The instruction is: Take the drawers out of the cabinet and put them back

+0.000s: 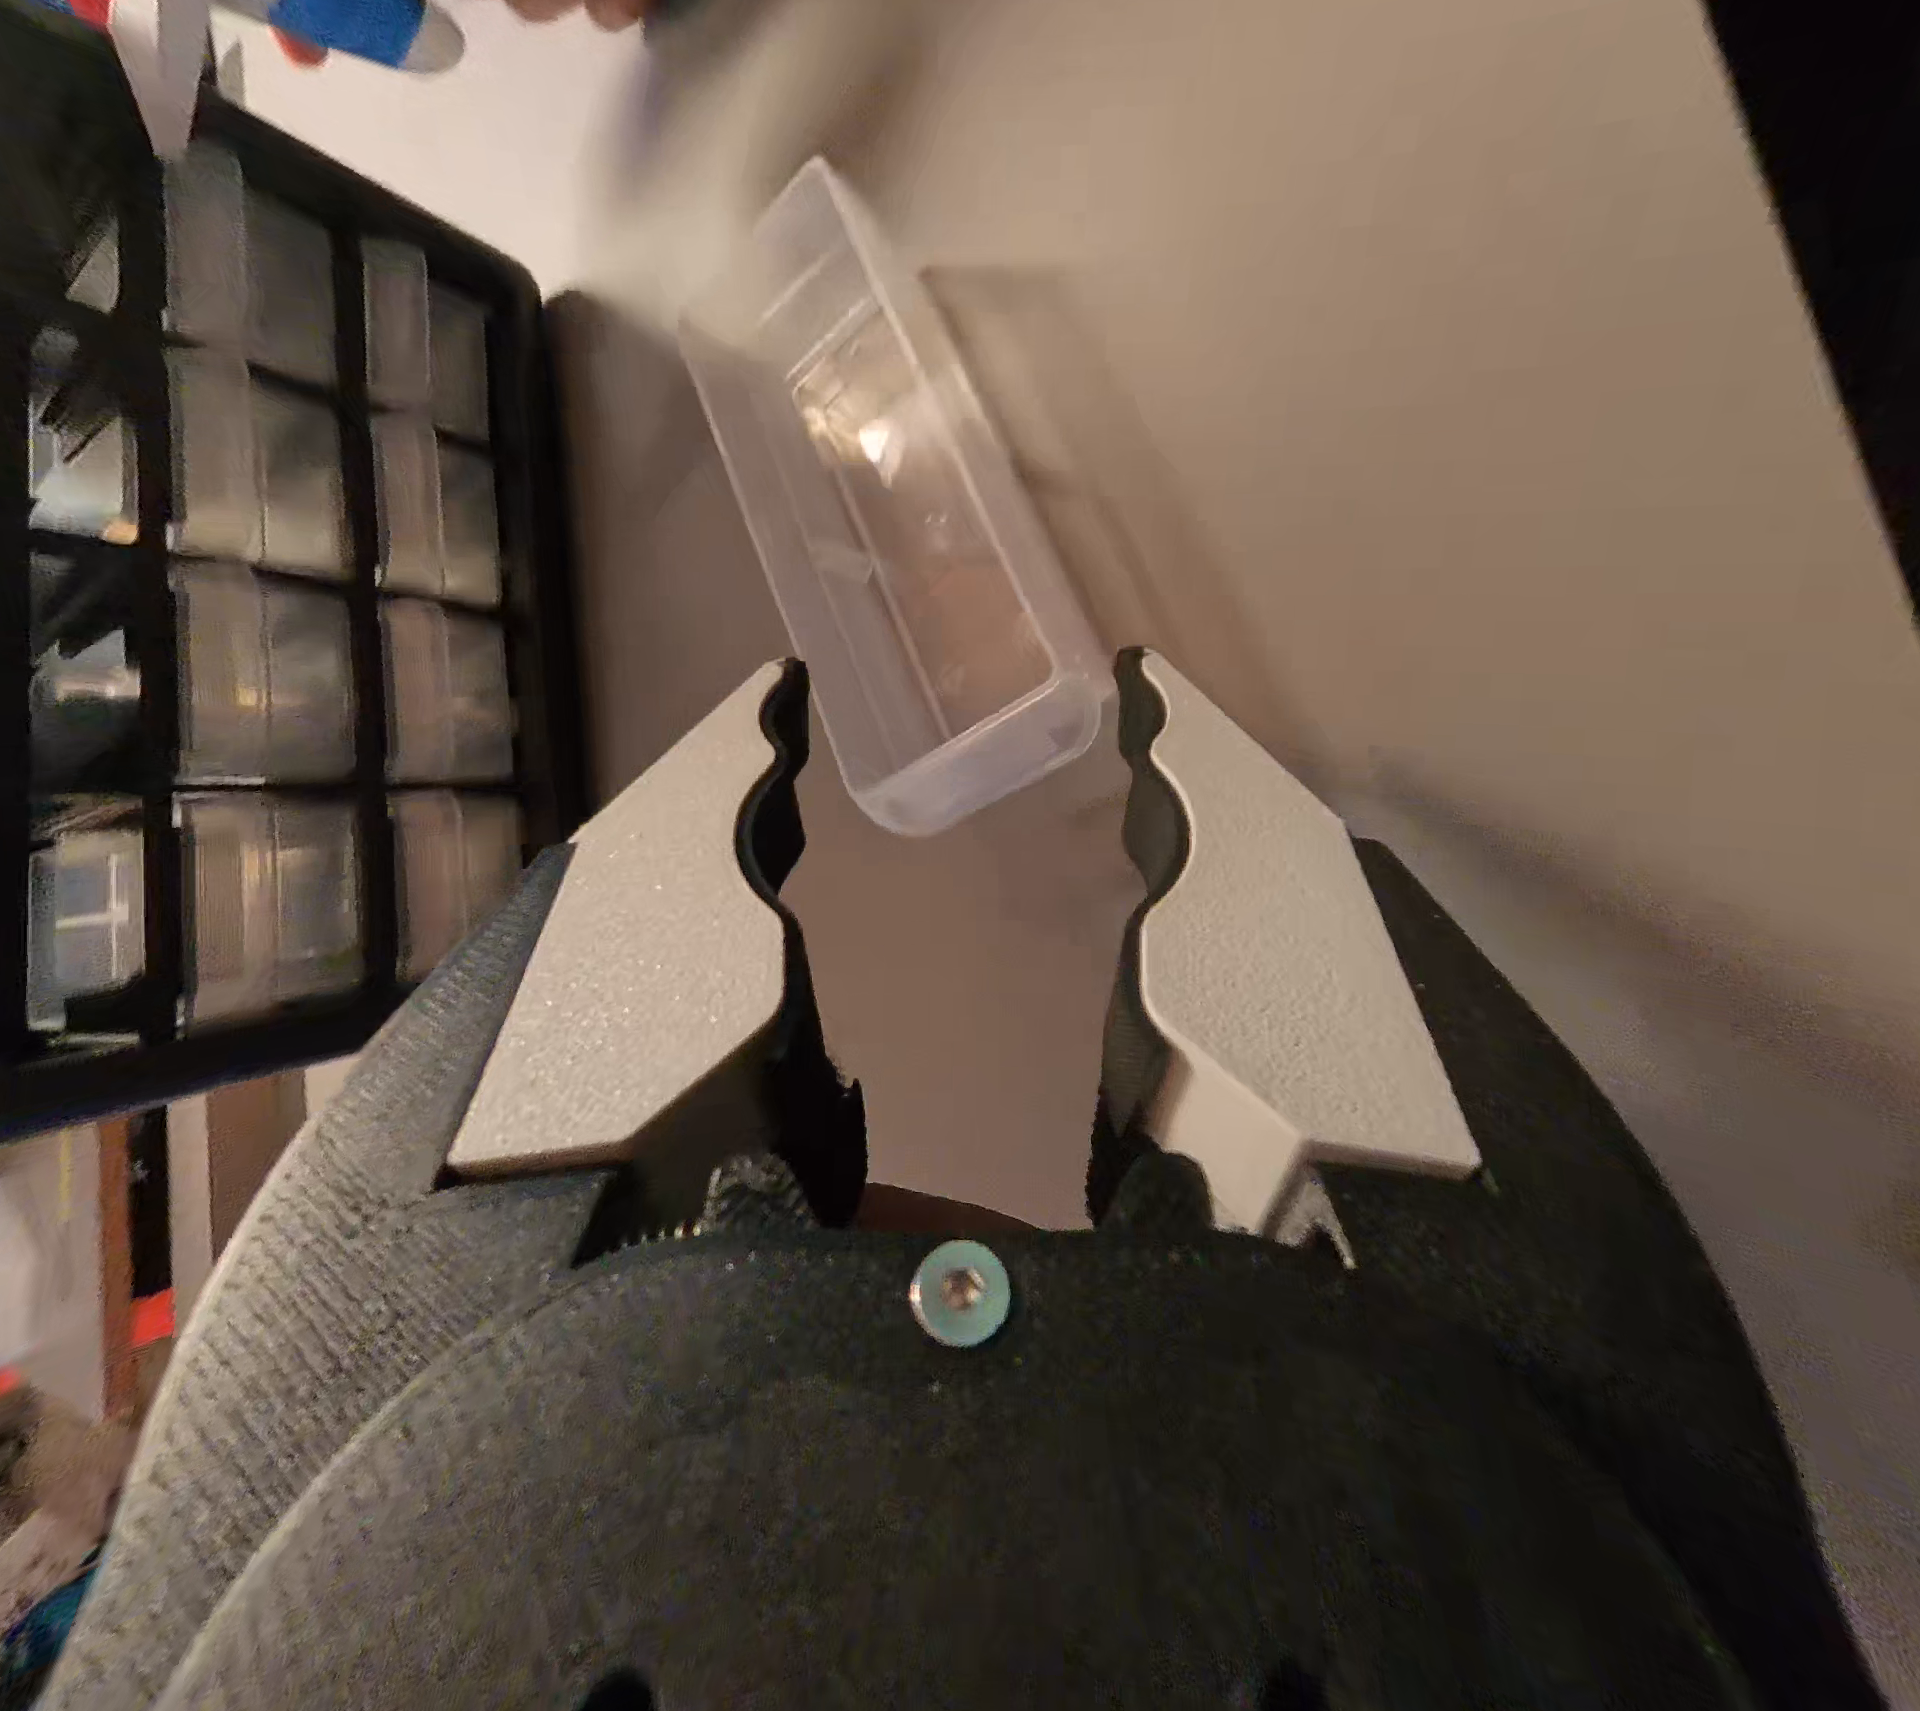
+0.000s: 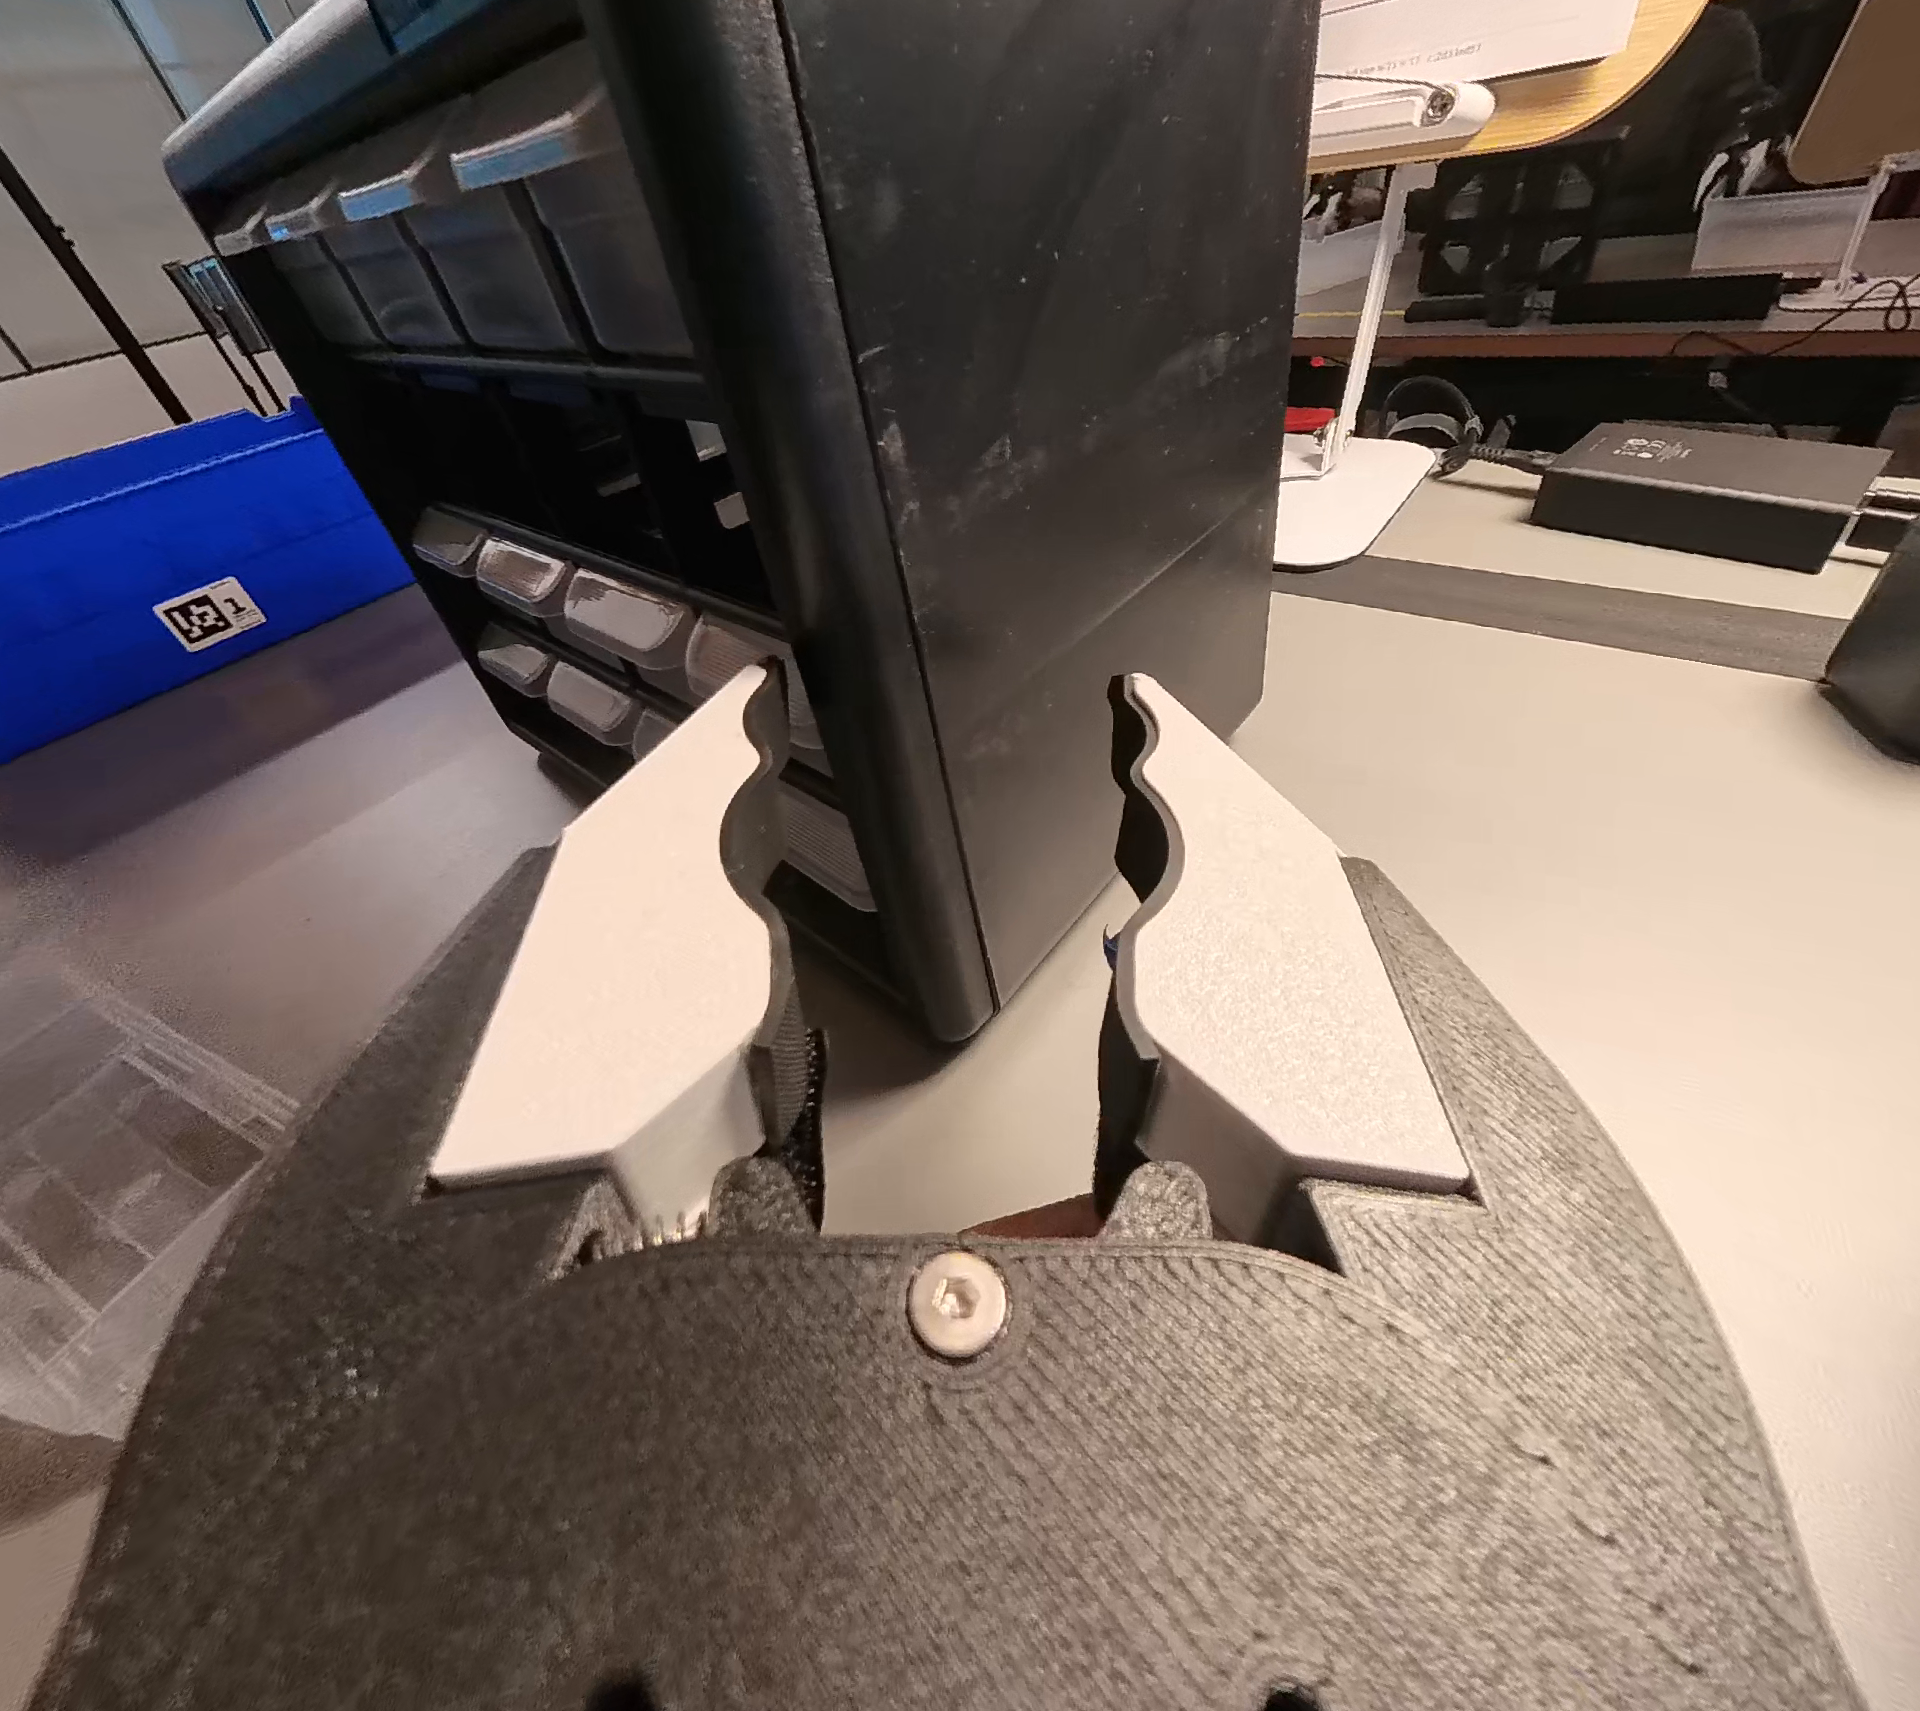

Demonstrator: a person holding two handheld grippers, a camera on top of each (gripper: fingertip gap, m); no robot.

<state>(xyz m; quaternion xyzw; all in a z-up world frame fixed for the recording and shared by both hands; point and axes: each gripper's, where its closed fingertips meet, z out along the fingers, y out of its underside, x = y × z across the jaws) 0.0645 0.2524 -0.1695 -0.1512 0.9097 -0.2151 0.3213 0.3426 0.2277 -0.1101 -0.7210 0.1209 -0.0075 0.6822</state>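
1. The left gripper (image 1: 961, 695) has its jaws spread wide. The near, short end of a clear plastic drawer (image 1: 883, 498) sits between the fingertips, with a gap on each side, so neither pad presses on it. It lies loose on the counter (image 1: 1351, 311), not gripped.

2. The drawer's long axis runs away from the left jaws and leans up and to the left in the view, so it is skewed against the line of the fingers. The judgement: the gripper needs a slight turn, or the drawer will twist as the jaws close on its end.

3. The black cabinet (image 1: 260, 570) stands to the left of the drawer, its front grid of slots facing it. The left gripper is clearly the nearer one to this drawer.

4. The right gripper (image 2: 940, 705) also has its jaws spread, and they hold nothing. The front corner edge of the cabinet (image 2: 1039, 414) shows between the fingertips, but whether either touches it cannot be told.

5. From the right side, one row of slots (image 2: 582, 456) looks dark and empty, while the rows above and below carry drawers. That suggests the loose drawer belongs in the empty row.

6. Farther out on that side a blue bin (image 2: 156, 570) sits on the counter, beyond the cabinet.
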